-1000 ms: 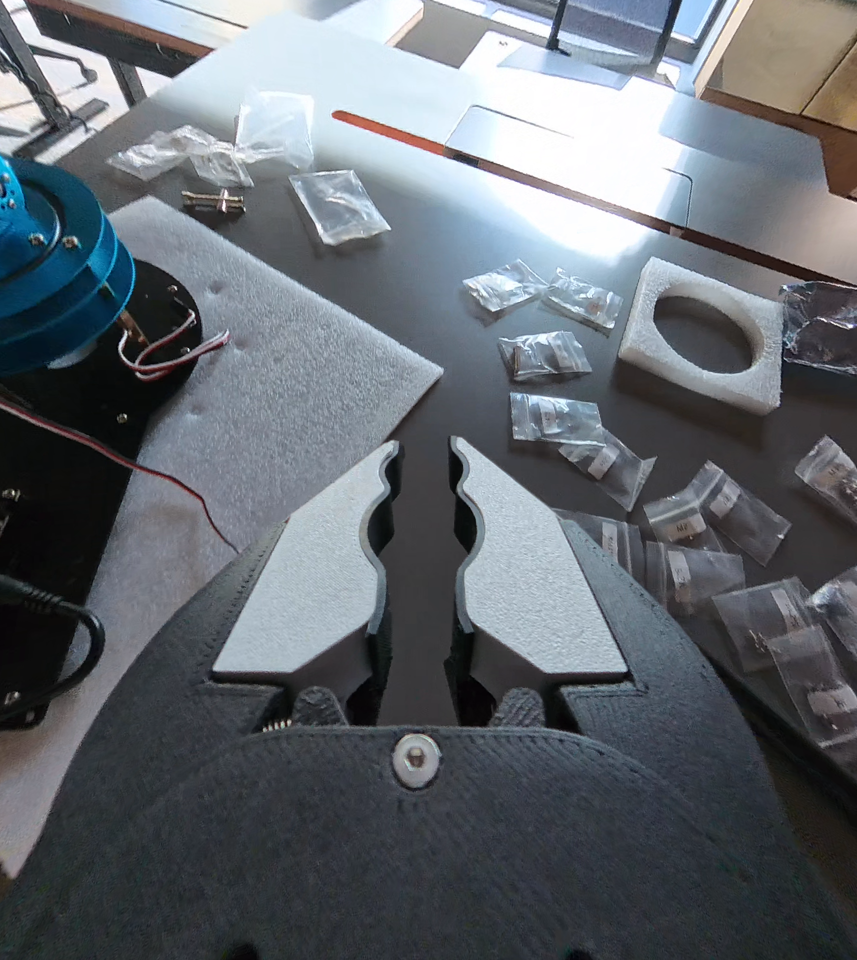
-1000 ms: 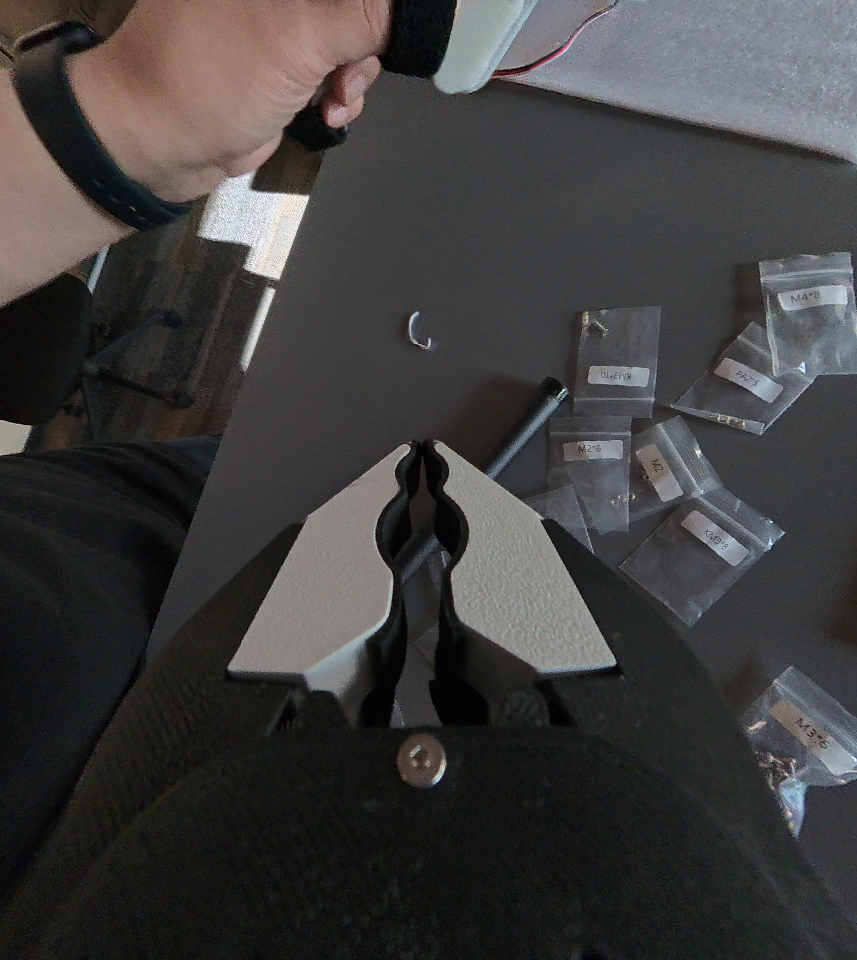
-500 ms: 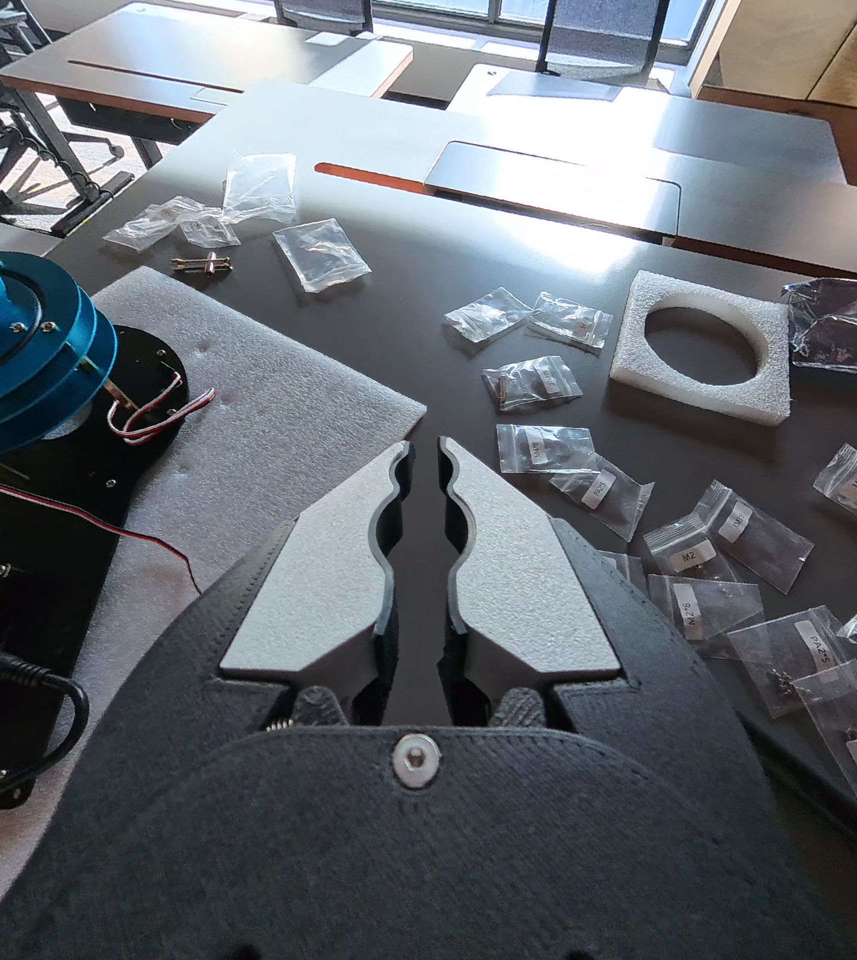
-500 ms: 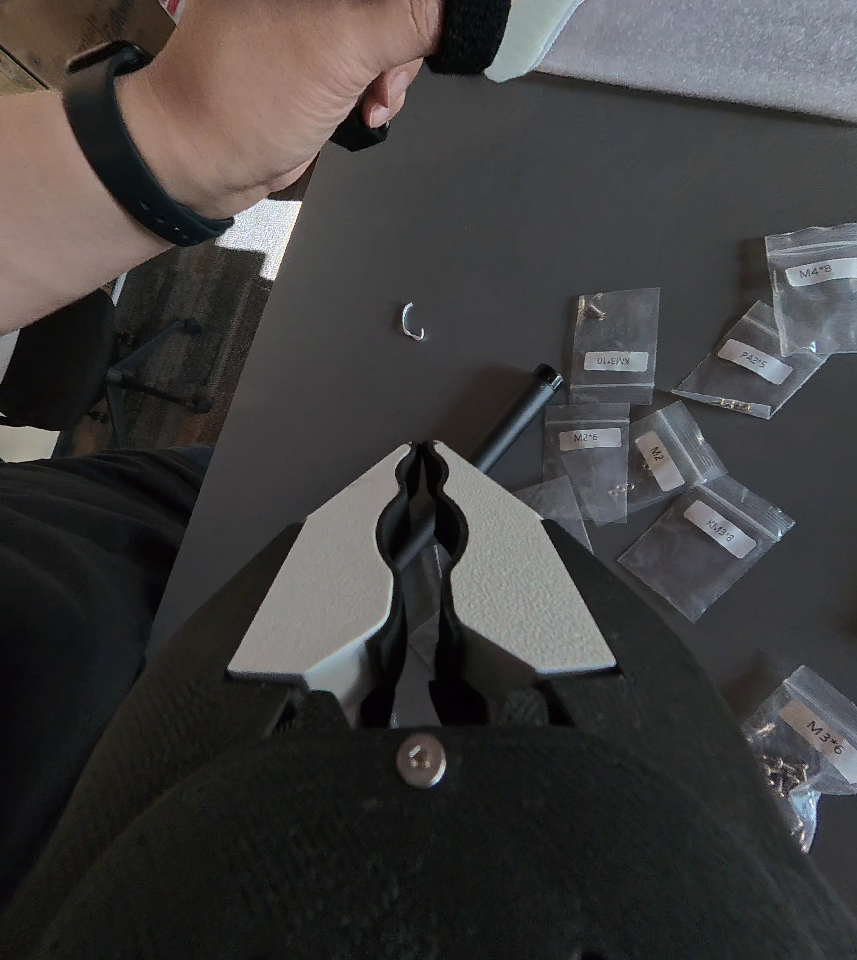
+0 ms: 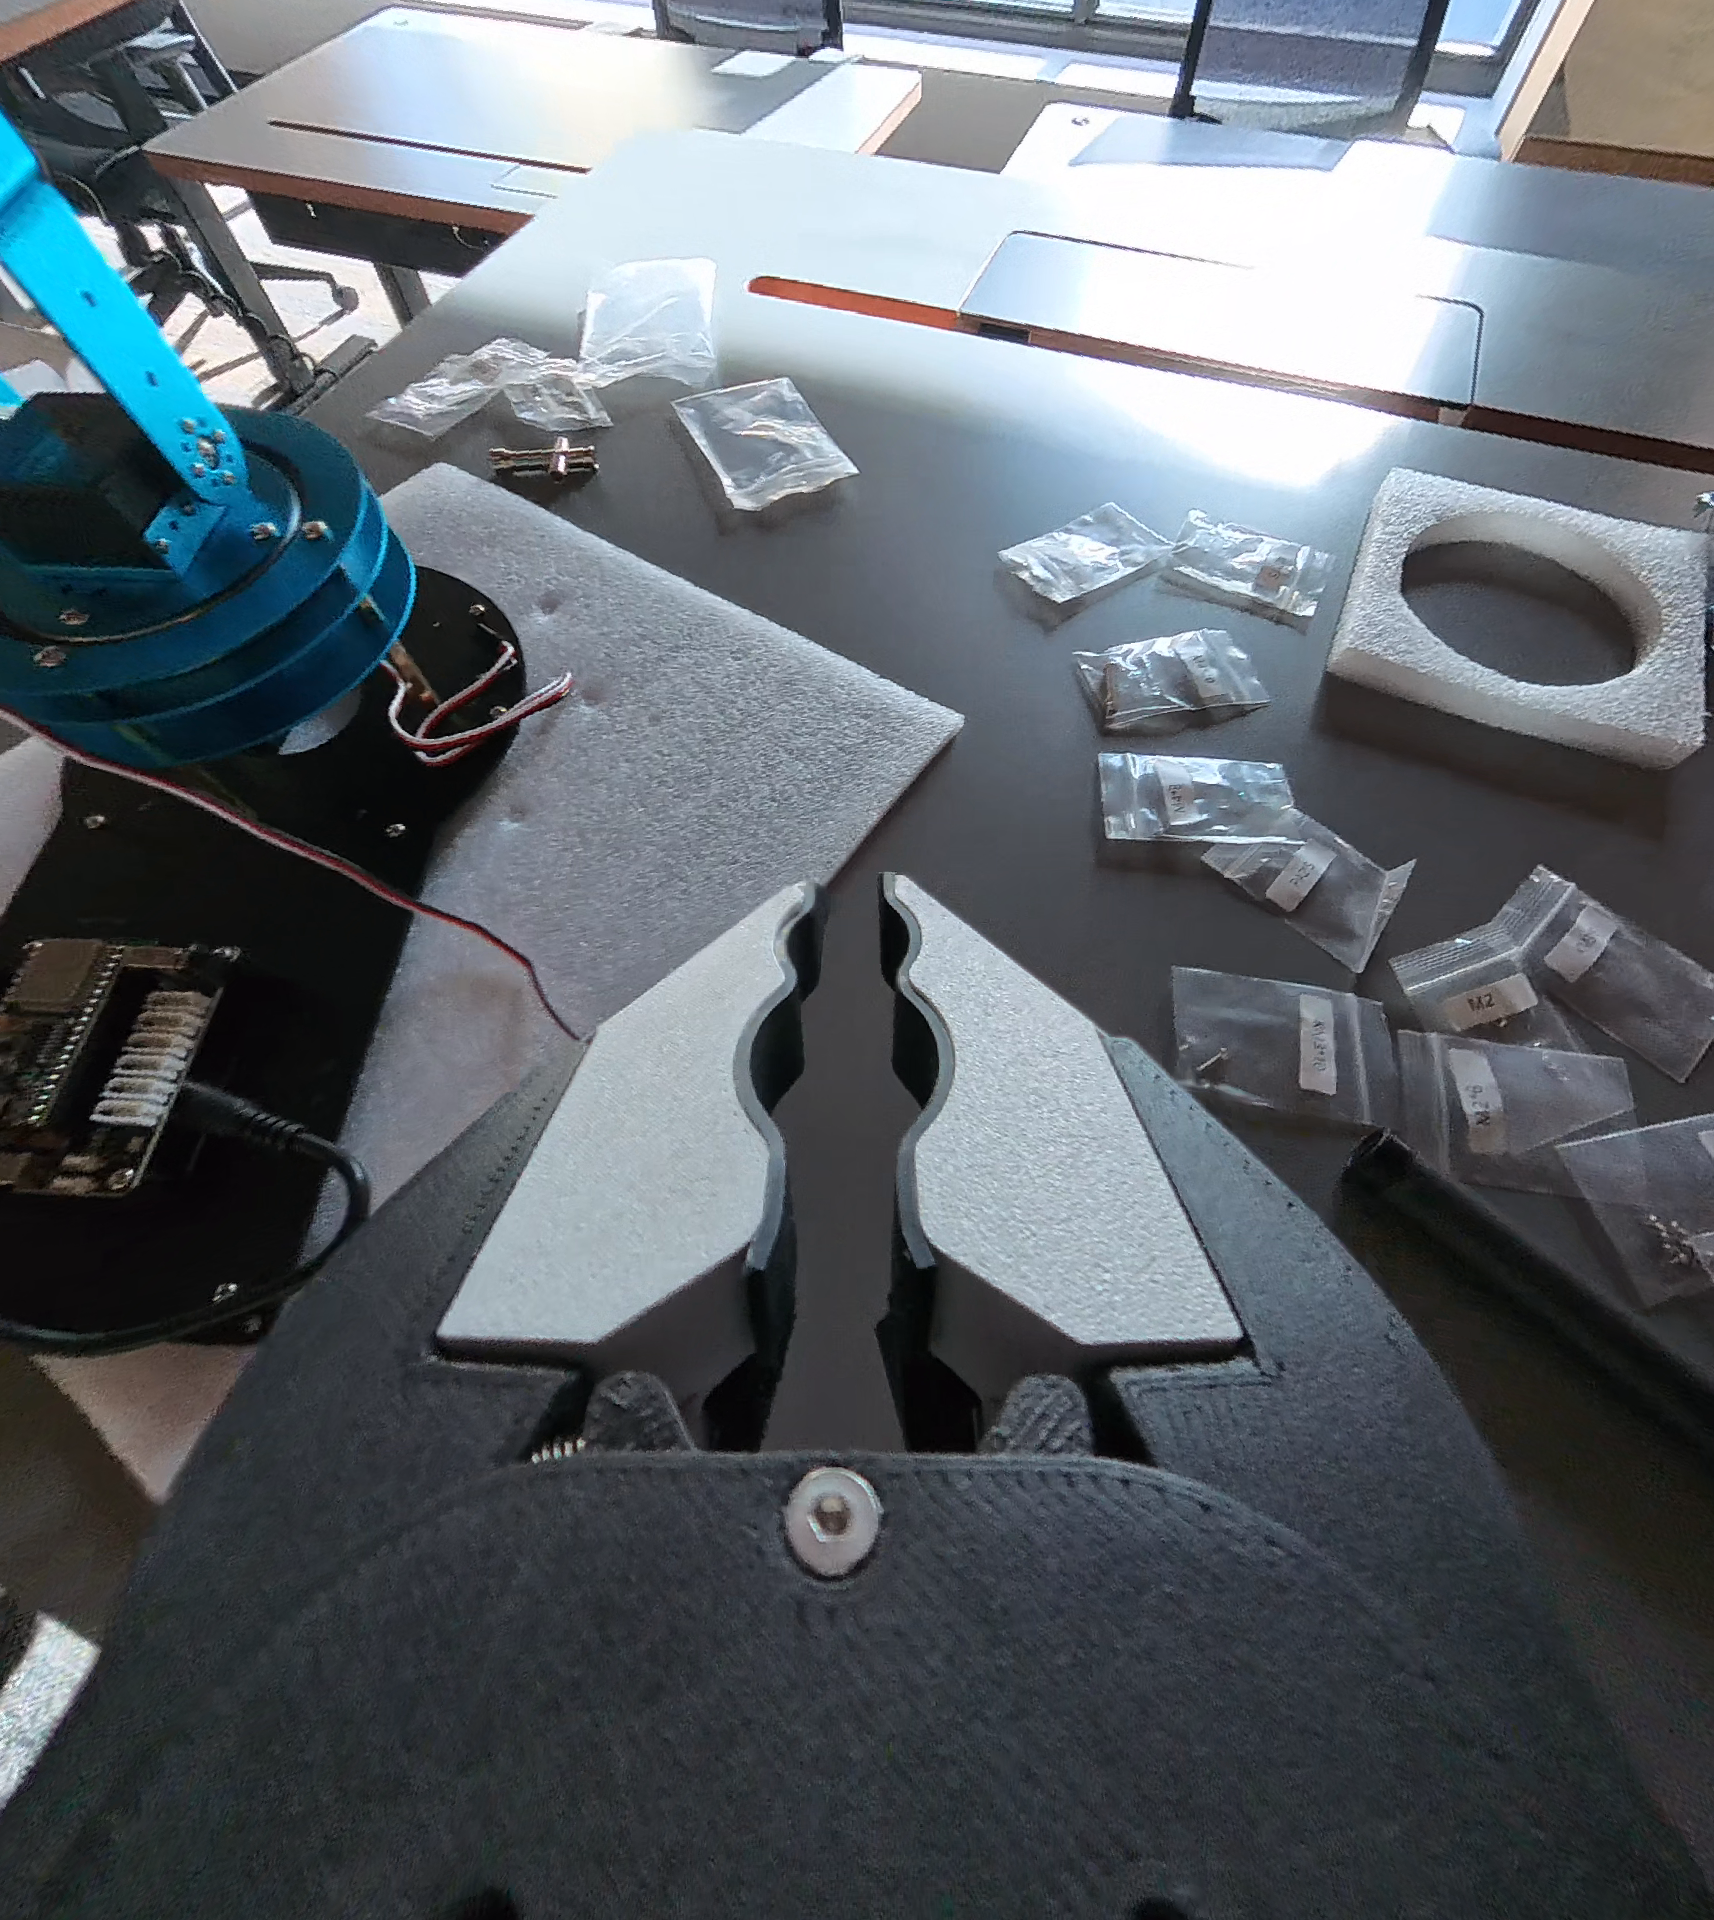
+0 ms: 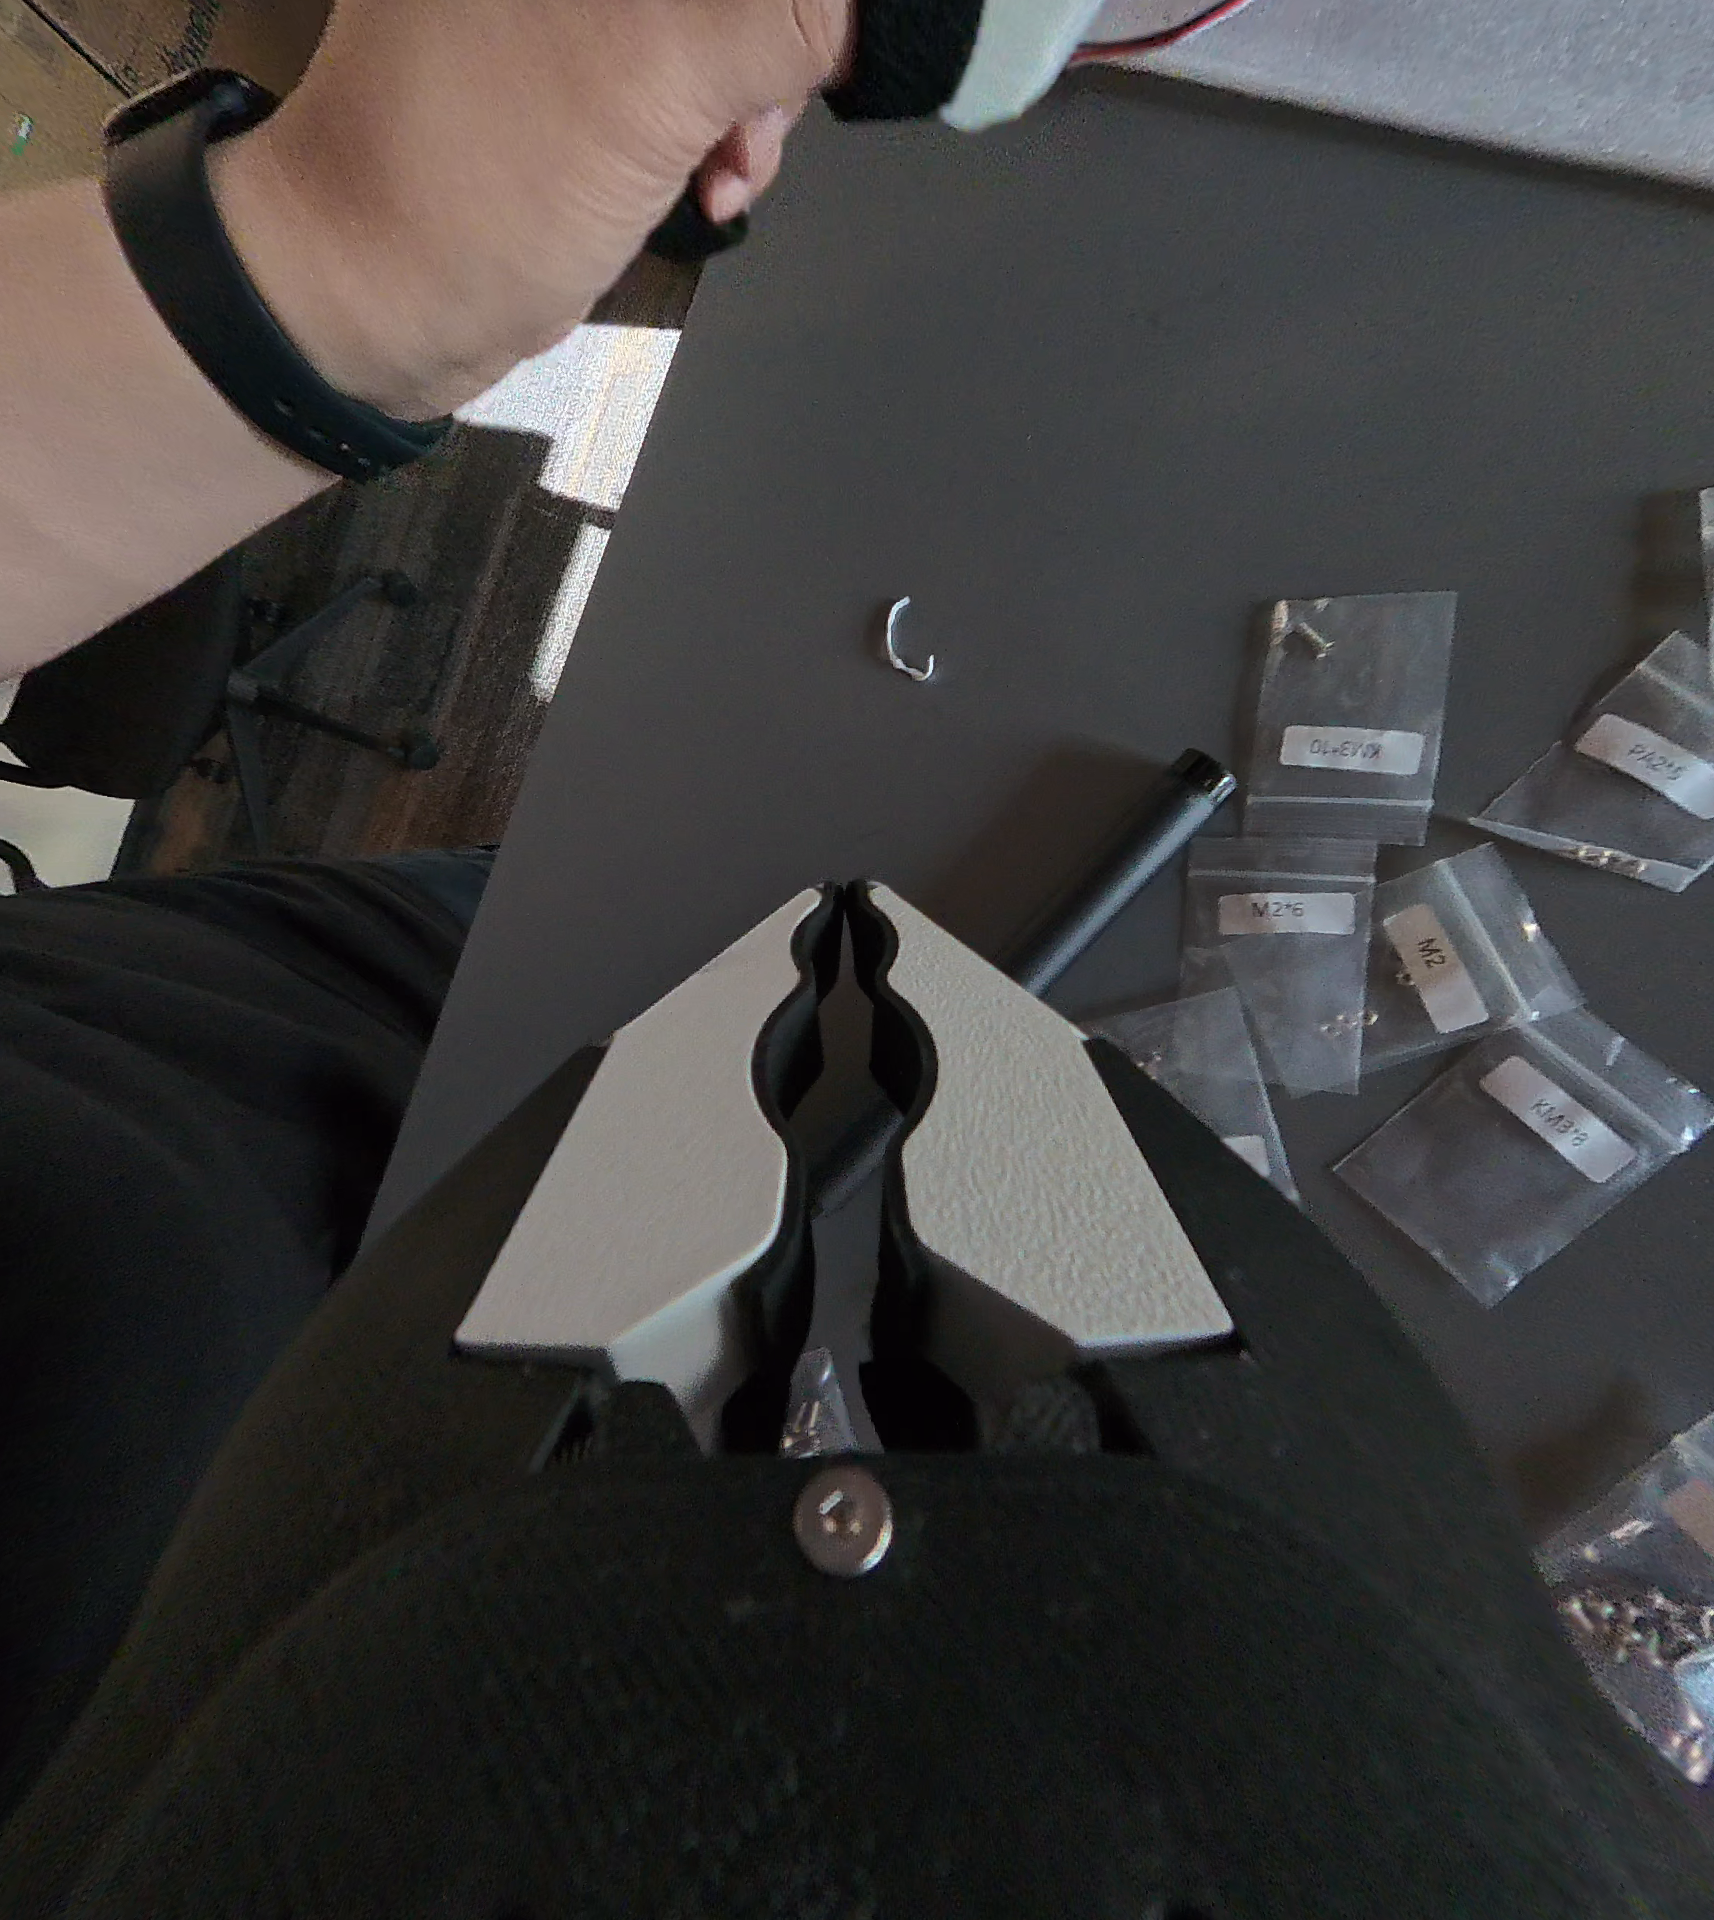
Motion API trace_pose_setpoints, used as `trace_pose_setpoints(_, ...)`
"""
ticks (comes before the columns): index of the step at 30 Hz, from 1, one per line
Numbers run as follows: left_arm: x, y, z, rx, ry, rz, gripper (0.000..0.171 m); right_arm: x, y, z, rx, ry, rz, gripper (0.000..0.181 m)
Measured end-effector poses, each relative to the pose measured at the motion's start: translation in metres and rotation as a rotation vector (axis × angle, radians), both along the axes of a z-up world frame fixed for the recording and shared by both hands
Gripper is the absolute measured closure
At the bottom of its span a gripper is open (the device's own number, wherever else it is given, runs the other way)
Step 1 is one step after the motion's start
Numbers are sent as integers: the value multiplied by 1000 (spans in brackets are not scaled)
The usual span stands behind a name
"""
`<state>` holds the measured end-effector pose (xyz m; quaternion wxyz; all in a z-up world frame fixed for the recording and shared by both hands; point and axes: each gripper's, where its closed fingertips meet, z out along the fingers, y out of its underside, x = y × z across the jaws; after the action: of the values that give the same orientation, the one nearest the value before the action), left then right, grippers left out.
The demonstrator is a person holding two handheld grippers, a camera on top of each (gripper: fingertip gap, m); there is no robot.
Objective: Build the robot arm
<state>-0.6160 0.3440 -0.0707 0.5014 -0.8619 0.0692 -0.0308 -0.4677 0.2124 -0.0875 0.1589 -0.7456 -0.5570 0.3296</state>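
Observation:
My left gripper (image 5: 850,889) is empty, its fingers only a narrow gap apart. It hovers over the dark table (image 5: 1019,540) at the corner of a grey foam sheet (image 5: 687,727). My right gripper (image 6: 845,889) has its tips together. A thin black rod (image 6: 1133,862) runs slanting through the hollow between its fingers. The rod's far end rests among small labelled plastic bags of screws (image 6: 1341,727). The rod also shows in the left wrist view (image 5: 1383,1158).
A blue robot arm base (image 5: 167,623) on a black plate with a circuit board (image 5: 63,1049) and wires stands at the left. A white foam ring (image 5: 1518,707) lies far right. A hand with a black wristband (image 6: 240,312) is above. A white scrap (image 6: 903,655) lies near the table edge (image 6: 562,790). Across from one pair of fingers to the other is roughly 20 cm.
The left gripper's fingers have narrowed, and its view has swung so the blue arm base shows larger and nearer. The right gripper stays shut with the rod; the bags shifted slightly right in view.

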Motion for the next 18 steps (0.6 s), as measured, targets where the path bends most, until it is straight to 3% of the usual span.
trace_pose_setpoints(9, -39, -51, 0, -31, -1, -61, 150, -6, -15, 6, -19, -39, 4, 179)
trace_pose_setpoints(13, -53, -83, 7, -14, -99, -102, 150, -15, -22, -2, -39, -58, 23, 179)
trace_pose_setpoints(18, -74, -110, -4, -76, -140, -134, 146, -24, -30, -7, -55, -80, 45, 179)
